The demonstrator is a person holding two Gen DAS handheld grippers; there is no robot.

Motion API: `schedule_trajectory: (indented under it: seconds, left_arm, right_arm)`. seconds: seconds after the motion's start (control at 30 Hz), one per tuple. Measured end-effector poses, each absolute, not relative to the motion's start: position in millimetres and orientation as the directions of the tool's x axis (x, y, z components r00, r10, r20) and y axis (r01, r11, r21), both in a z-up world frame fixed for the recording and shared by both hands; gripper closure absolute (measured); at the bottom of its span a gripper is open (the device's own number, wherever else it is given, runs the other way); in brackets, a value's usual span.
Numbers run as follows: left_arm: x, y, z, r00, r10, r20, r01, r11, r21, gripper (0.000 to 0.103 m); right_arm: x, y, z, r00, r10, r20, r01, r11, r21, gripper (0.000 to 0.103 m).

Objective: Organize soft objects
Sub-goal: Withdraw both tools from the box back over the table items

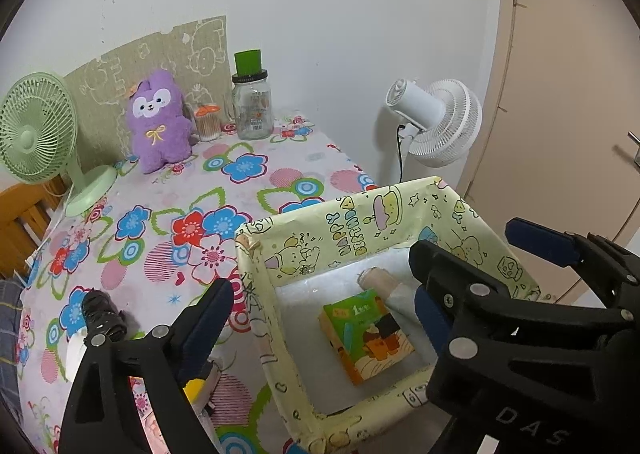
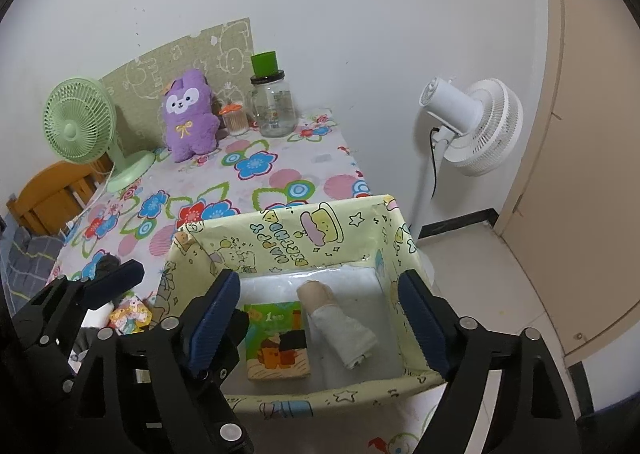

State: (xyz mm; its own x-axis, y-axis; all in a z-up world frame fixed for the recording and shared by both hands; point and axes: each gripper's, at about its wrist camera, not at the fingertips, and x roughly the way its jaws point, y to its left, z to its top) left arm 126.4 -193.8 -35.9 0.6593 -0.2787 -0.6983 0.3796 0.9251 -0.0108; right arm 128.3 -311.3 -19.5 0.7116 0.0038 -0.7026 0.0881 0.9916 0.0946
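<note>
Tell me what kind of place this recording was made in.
Most likely a room in a home, perhaps a bedroom. A table with a flowered cloth stands against a white wall, holding a purple plush toy and a green desk fan; a white standing fan stands by a door.

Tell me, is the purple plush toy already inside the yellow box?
No, the purple plush toy stands at the far end of the table by the wall, while the yellow box holds only a green packet and a rolled cloth.
</note>
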Motion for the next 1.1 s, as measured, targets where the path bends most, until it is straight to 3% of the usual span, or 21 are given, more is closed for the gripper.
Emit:
schedule_trajectory:
  seconds: [0.57, 1.1]
  left_arm:
    - [103.6, -169.7, -19.1, 0.695, -0.269, -0.667, 0.363, 0.932, 0.002, 0.001]
    - [83.7, -139.6, -8.1, 0.725, -0.257, -0.64, 0.34, 0.94, 0.008, 0.0]
  right_arm:
    - [102.4, -292.5, -2.8, 0.753, 0.009, -0.658, 0.076, 0.992, 0.101, 0.009]
    - [81.9, -262.1, 13.8, 0.791, -0.007, -0.611, 0.062, 0.996, 0.068, 0.009]
